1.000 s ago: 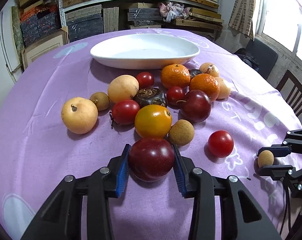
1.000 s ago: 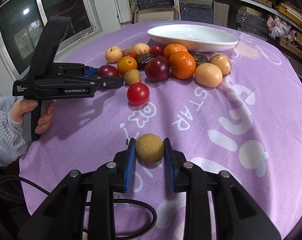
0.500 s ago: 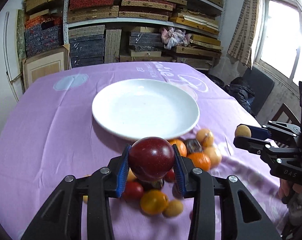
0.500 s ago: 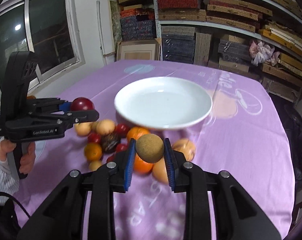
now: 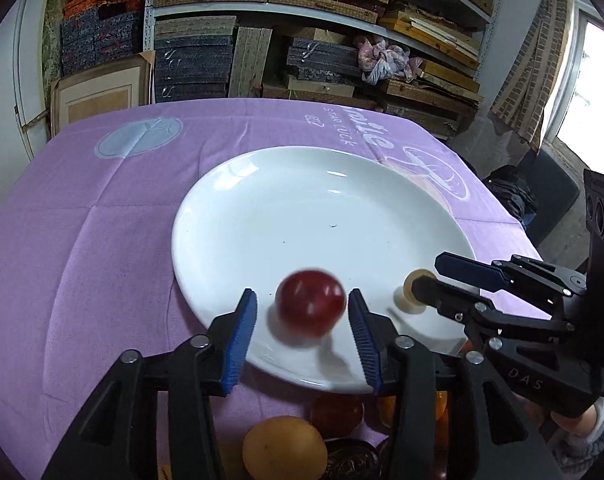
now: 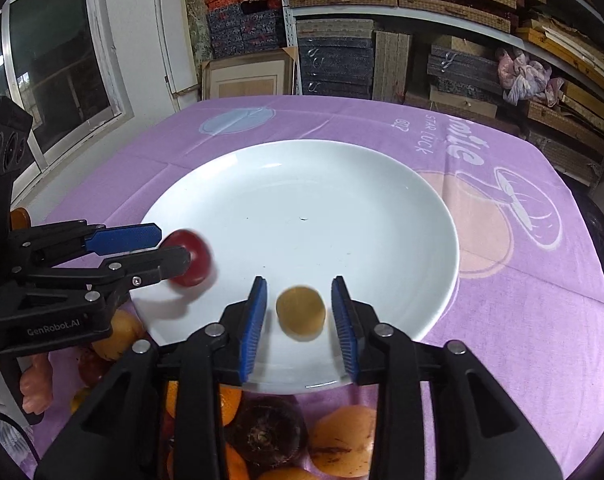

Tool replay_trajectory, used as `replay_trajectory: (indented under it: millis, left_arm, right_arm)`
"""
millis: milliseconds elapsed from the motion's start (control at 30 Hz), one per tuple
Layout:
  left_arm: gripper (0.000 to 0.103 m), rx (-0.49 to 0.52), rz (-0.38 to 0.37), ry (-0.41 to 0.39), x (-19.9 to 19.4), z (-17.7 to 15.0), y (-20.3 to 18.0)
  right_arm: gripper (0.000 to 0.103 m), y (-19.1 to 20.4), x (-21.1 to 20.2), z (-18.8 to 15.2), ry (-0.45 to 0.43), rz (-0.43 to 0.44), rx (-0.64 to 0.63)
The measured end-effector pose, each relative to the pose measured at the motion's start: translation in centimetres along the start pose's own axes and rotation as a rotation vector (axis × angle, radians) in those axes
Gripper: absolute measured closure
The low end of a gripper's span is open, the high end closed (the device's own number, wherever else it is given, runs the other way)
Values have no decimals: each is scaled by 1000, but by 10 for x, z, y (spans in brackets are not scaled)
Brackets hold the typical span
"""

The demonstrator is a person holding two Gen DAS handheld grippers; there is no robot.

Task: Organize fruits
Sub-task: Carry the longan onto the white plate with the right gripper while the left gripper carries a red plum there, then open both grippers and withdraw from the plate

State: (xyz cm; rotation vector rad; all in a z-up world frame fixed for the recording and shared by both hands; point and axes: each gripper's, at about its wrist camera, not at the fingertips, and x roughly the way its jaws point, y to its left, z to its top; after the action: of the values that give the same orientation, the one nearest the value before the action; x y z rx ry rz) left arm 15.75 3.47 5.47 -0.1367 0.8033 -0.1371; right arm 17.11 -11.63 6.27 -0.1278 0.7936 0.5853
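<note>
we are letting both claws, left gripper and right gripper, spread, releasing the plum and longan low over the white plate's near rim so neither rolls off.

- A second ago both claws gripped fruit down on the surface; now both hang over the near edge of the white plate.
- The left claw has just been opening: the dark red fruit, blurred, sits loose between its pads.
- The right claw has just been opening too, and the small tan fruit is free of its pads.
</note>
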Motion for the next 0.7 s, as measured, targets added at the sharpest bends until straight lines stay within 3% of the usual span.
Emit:
replay_trajectory:
  millis: [67, 133, 267, 367, 433, 500, 700]
  left_arm:
    - [38, -27, -47, -4, -5, 0, 1]
    - [37, -41, -85, 13, -2, 1, 0]
    - [37, 7, -53, 41, 8, -3, -9]
    - [36, 82, -3, 10, -11, -11, -17]
    - [33, 115, 37, -22, -25, -16, -17]
    - [31, 123, 62, -27, -33, -21, -14]
    - [30, 87, 106, -49, -63, -42, 9]
  right_arm:
    - [50, -3, -7, -1, -17, 27, 13]
    - [43, -7, -12, -1, -19, 58, 38]
    - [43, -9, -21, -5, 0, 30, 4]
    - [41, -9, -42, -18, 1, -12, -41]
    - [30, -7, -57, -28, -12, -66, -84]
    - [25, -6, -64, -38, -20, -100, -106]
    - [25, -6, -52, -46, 26, -105, -105]
